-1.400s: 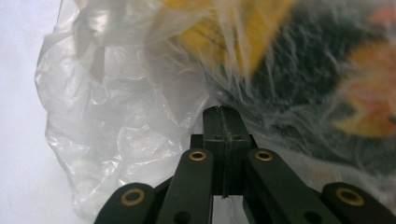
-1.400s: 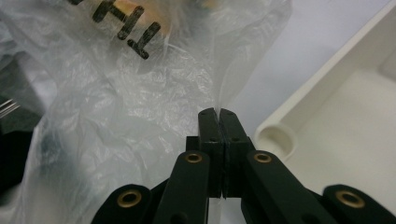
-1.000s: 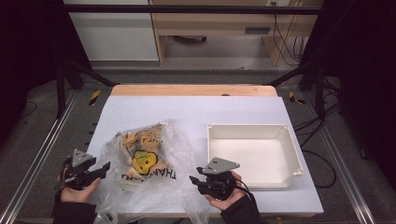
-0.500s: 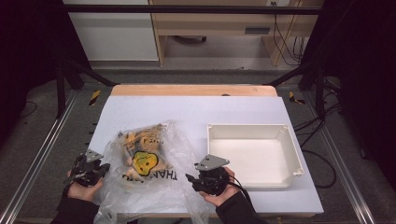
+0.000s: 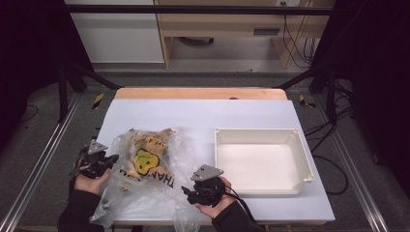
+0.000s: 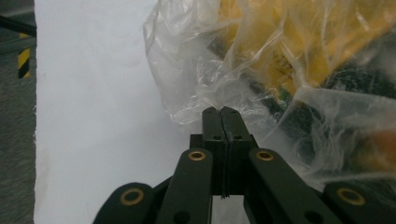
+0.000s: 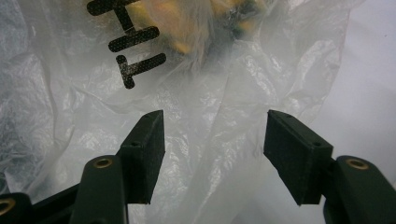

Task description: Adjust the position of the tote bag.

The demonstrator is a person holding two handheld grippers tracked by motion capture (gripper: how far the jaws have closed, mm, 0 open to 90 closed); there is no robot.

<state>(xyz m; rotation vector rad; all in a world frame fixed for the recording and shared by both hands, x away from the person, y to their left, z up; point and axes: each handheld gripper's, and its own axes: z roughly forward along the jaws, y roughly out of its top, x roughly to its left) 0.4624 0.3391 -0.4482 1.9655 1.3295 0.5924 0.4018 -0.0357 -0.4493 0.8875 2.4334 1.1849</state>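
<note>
Clear plastic bag (image 5: 145,166) lies on the bench left of the white tray (image 5: 261,159). Left tool (image 6: 220,114) is pinched together at its edge; right tool (image 7: 212,140) has just been opening, crumpled plastic between its jaws.

The bag (image 5: 147,166) lies on the table (image 5: 193,113), between the two grippers' fingers. The tray (image 5: 261,162) sits right of the right gripper (image 5: 189,192); the left gripper (image 5: 110,161) is at the bag's left edge.

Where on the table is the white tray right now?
In the high view the white tray sits on the right half of the table, right of the crumpled plastic bag and just beyond the right gripper.
</note>
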